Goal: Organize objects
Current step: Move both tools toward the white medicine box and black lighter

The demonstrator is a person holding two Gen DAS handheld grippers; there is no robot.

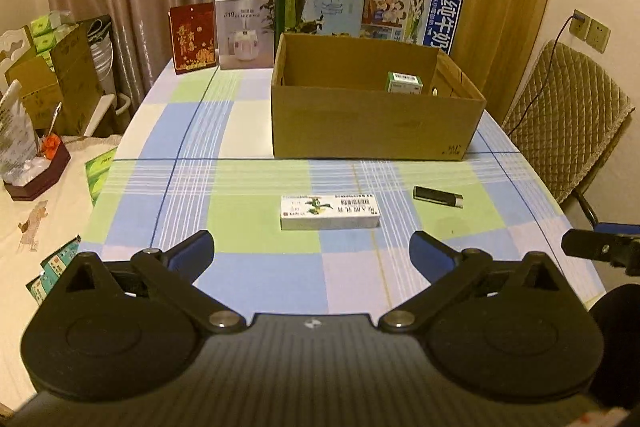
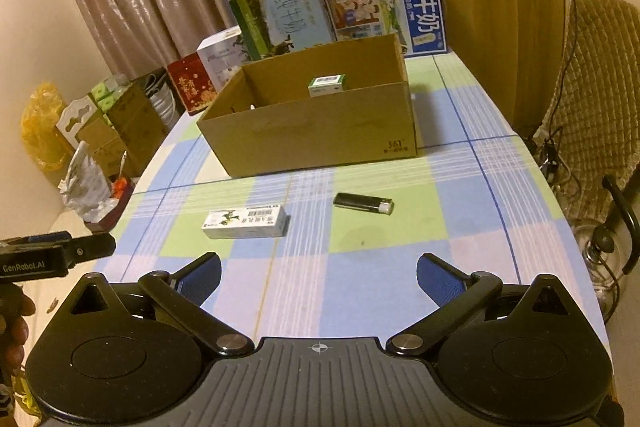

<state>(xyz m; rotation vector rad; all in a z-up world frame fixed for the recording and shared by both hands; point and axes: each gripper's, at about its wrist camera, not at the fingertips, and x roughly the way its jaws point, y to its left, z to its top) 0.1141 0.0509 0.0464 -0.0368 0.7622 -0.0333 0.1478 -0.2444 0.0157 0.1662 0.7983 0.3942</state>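
A long white box (image 1: 330, 212) (image 2: 245, 222) with green print lies flat on the checked tablecloth. To its right lies a black lighter (image 1: 437, 196) (image 2: 363, 203) with a silver end. Behind both stands an open cardboard box (image 1: 372, 123) (image 2: 320, 135); a small green-and-white box (image 1: 404, 83) (image 2: 327, 85) stands inside it. My left gripper (image 1: 312, 251) is open and empty, just short of the white box. My right gripper (image 2: 319, 275) is open and empty too, short of the lighter. Each gripper shows at the edge of the other's view.
Milk cartons (image 1: 320, 1) (image 2: 386, 11), a white appliance box (image 1: 245, 29) and a red box (image 1: 193, 38) line the table's far edge. A padded chair (image 1: 568, 115) and a kettle (image 2: 604, 251) stand to the right. Cardboard boxes and bags crowd the left side (image 1: 48, 83).
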